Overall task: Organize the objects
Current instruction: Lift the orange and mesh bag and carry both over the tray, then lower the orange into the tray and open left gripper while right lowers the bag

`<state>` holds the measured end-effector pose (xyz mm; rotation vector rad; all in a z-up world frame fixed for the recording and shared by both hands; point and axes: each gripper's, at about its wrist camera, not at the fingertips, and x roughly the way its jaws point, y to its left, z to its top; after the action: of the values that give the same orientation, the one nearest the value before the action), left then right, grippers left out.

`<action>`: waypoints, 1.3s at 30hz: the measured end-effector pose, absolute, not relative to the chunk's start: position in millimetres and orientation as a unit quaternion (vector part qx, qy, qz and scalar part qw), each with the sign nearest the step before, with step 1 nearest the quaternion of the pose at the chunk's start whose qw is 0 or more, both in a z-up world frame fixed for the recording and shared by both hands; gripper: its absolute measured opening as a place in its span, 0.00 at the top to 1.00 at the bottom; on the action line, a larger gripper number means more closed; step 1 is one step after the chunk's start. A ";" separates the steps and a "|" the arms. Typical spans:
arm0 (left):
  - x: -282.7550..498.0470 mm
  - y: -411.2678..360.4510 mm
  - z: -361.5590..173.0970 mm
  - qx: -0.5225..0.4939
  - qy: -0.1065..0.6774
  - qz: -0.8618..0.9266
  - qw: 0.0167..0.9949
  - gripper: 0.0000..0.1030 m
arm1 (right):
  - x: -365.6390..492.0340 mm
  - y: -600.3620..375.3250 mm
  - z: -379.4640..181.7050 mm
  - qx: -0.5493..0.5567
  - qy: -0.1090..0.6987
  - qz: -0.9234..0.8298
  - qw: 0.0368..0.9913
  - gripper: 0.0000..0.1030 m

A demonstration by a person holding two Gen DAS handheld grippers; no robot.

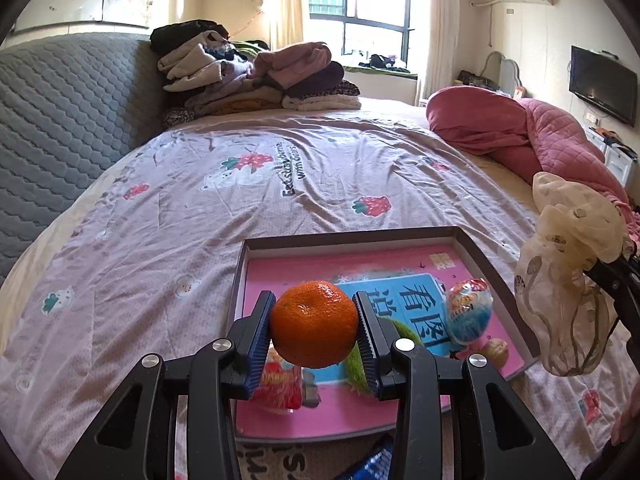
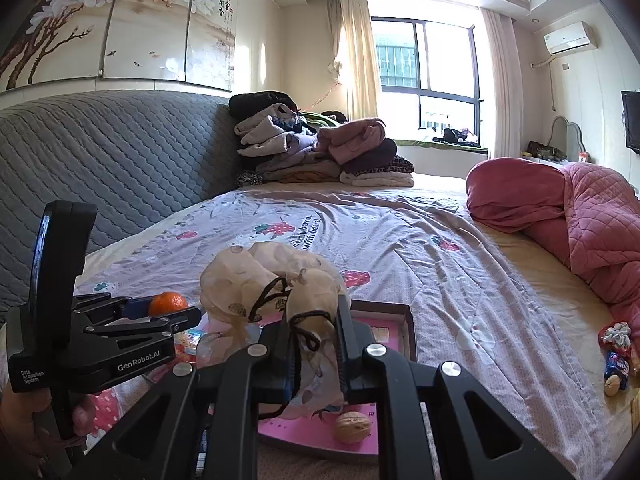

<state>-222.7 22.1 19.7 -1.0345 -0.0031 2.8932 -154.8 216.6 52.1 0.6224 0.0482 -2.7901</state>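
1. Left wrist view: left gripper (image 1: 314, 330) is clamped on a tangerine (image 1: 314, 324) above the shallow box (image 1: 352, 236) on the bed (image 1: 200, 220), blocking the snacks under it.
2. The right gripper (image 2: 316, 354), cut off there, pinches a mesh drawstring bag (image 2: 272, 280); contents unclear.
3. Only the right wrist view shows the walnut (image 2: 353, 427) in the box and far-right snacks (image 2: 618, 354).

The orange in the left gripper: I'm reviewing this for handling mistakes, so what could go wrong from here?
1. The orange is round and held only at its sides by the left gripper; it could slip and roll off over the tray.
2. The right gripper pinches the sheer drawstring bag bunched up, mouth not visibly open, so the orange may miss it.
3. Snacks already in the tray, like the walnut, could get knocked.
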 end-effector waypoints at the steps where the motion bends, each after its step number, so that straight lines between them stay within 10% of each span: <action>1: -224.8 22.4 18.3 -0.338 -0.003 0.941 0.035 0.61 | -156.7 216.7 50.8 0.216 0.017 -0.966 0.140 0.84; 39: -259.5 34.5 -23.2 -0.367 0.007 0.929 0.035 0.61 | -187.5 194.9 -5.5 0.268 0.086 -0.954 0.106 0.84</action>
<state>-259.5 34.5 -23.2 -1.1284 0.0223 2.8567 -187.5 194.9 -5.5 0.7882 0.2534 -2.8102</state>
